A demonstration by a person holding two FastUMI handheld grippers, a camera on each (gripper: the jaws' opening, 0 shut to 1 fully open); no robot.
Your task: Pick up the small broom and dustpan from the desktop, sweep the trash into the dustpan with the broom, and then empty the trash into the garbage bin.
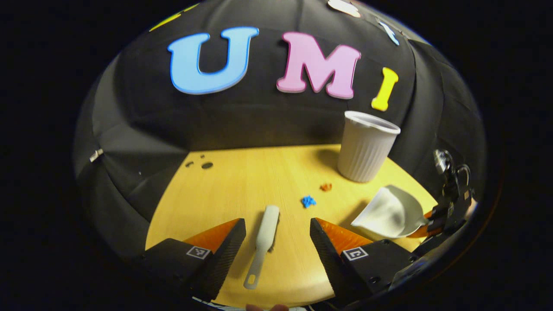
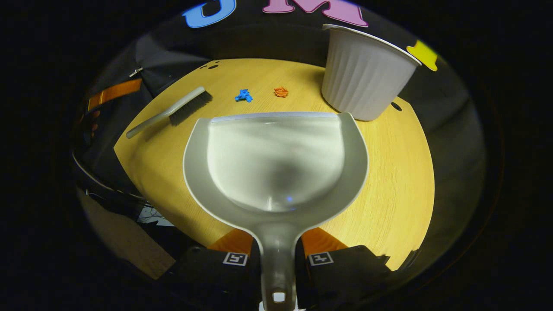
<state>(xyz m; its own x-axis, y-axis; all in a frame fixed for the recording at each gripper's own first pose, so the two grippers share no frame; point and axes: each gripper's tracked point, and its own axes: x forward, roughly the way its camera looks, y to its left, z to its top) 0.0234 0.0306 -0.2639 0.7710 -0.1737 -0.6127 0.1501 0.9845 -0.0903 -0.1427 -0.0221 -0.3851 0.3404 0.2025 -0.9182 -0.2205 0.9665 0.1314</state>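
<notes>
Bare bench (image 1: 224, 190) lies open left of the ribbed white bin (image 1: 366, 147). Two trash scraps (image 1: 308, 201) sit before the bin; the broom (image 1: 263, 242) lies beyond them.

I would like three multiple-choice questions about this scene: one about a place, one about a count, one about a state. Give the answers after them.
1. Where does the broom lie?
A. inside the bin
B. on the table, between the open fingers of the left gripper
C. in the dustpan

2. How many bits of trash lie on the table?
A. two
B. four
C. none

3. What is the state of the right gripper?
A. open and empty
B. shut on the broom
C. shut on the dustpan handle

Answers: 1 B, the broom lies flat with a finger on each side, untouched. 2 A, one blue bit and one orange bit lie near the white bin. 3 C, both fingers press the handle.
</notes>
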